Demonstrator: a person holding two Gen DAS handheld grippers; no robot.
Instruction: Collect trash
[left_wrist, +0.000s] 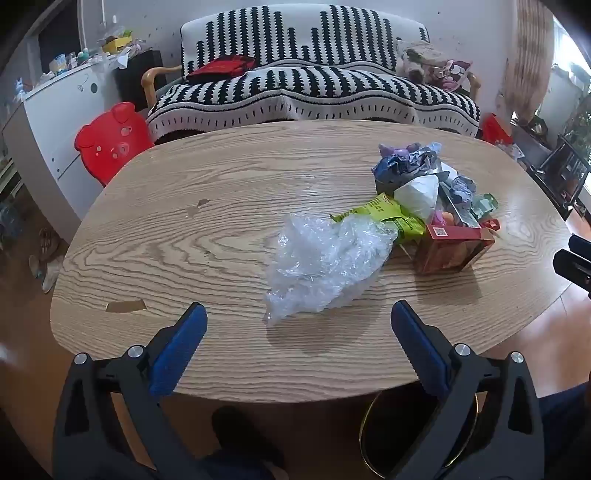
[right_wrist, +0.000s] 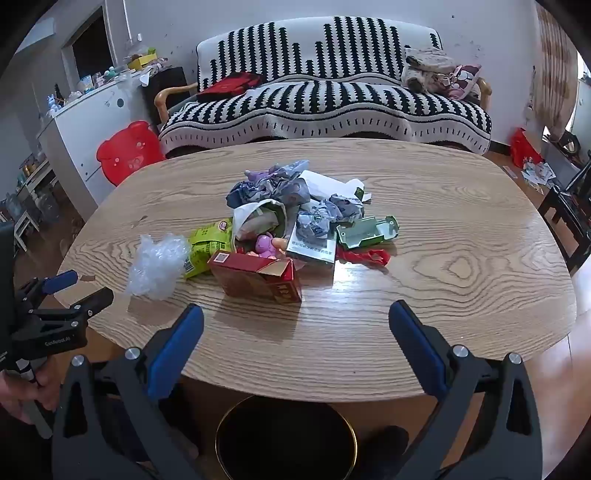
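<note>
Nearest us, our left gripper (left_wrist: 297, 332) hangs with jaws spread, empty. The crumpled clear plastic bag (left_wrist: 325, 266) lies just ahead on the wooden bench (left_wrist: 184, 240). Our right gripper (right_wrist: 295, 332), equally spread, faces the red cardboard box (right_wrist: 258, 277).

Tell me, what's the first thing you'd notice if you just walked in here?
Probably the heap of trash in the middle of the wooden table, with a red box at its front and a crinkly clear plastic bag beside it on the left. Behind the table sits a bold black-and-white striped sofa, and a red piggy-shaped chair stands off to the left. A dark bin waits under the table's near edge.
</note>
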